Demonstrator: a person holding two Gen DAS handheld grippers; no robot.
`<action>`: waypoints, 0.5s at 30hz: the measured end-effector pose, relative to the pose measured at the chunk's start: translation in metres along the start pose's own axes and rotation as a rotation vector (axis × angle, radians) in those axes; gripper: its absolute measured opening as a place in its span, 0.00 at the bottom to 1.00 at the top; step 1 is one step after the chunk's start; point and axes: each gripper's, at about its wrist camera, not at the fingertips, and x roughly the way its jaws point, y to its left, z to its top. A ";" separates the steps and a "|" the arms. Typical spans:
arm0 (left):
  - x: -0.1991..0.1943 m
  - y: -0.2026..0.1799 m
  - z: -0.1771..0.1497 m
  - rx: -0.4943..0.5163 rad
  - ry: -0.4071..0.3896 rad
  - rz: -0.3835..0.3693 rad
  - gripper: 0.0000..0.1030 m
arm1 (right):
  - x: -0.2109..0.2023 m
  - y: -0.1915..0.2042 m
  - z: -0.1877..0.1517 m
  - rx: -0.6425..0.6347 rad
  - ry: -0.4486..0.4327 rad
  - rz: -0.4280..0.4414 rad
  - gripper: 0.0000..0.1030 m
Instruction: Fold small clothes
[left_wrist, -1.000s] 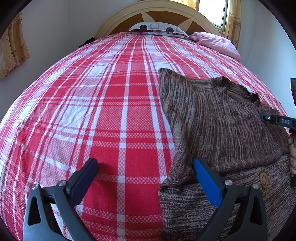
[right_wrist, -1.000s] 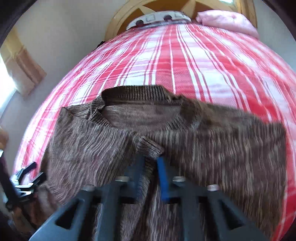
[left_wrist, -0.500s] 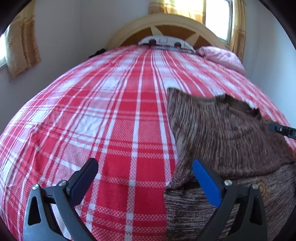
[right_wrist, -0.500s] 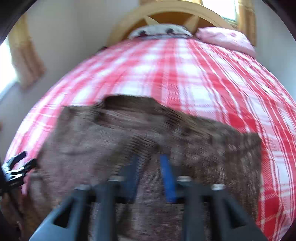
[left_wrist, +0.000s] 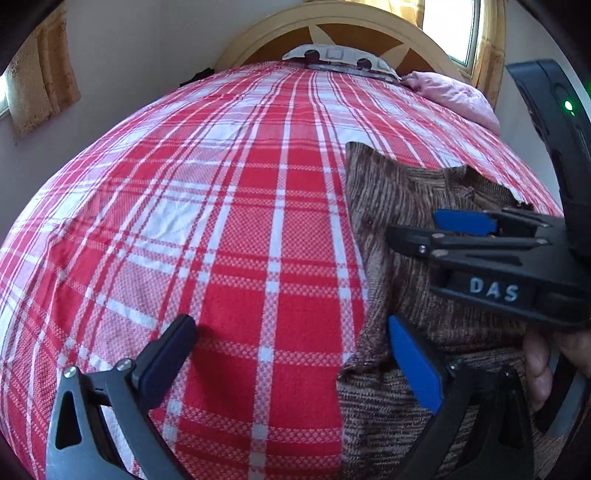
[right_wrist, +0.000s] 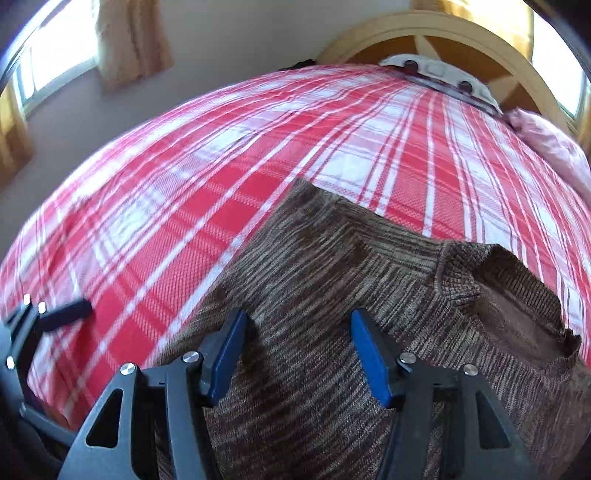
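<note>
Our right gripper (right_wrist: 299, 354), clamped on the folded sleeve cuff a second ago, has let go and is opening with nothing pinched between its pads. It has swung toward the left side of the brown sweater (right_wrist: 332, 295), now filling the right of the left wrist frame (left_wrist: 461, 229).

We view the bed (left_wrist: 229, 206) from two fisheye cameras, each looking steeply down along its own fingers toward the headboard (left_wrist: 332, 22). The left wrist view sits close above the plaid cover, the brown sweater (left_wrist: 391, 206) at its right edge. The right wrist view hangs close over that sweater (right_wrist: 314, 266). Both share the sweater, the cover, the pink pillow (right_wrist: 550, 144), and each shows the other gripper
</note>
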 end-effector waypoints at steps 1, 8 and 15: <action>-0.001 0.001 0.000 -0.004 -0.001 -0.007 1.00 | -0.004 -0.003 -0.001 0.013 0.001 0.010 0.58; -0.038 0.011 -0.026 -0.011 -0.010 -0.058 1.00 | -0.068 -0.043 -0.052 0.079 -0.013 0.002 0.58; -0.086 -0.004 -0.064 0.096 -0.077 -0.049 1.00 | -0.139 -0.087 -0.139 0.179 -0.019 -0.032 0.58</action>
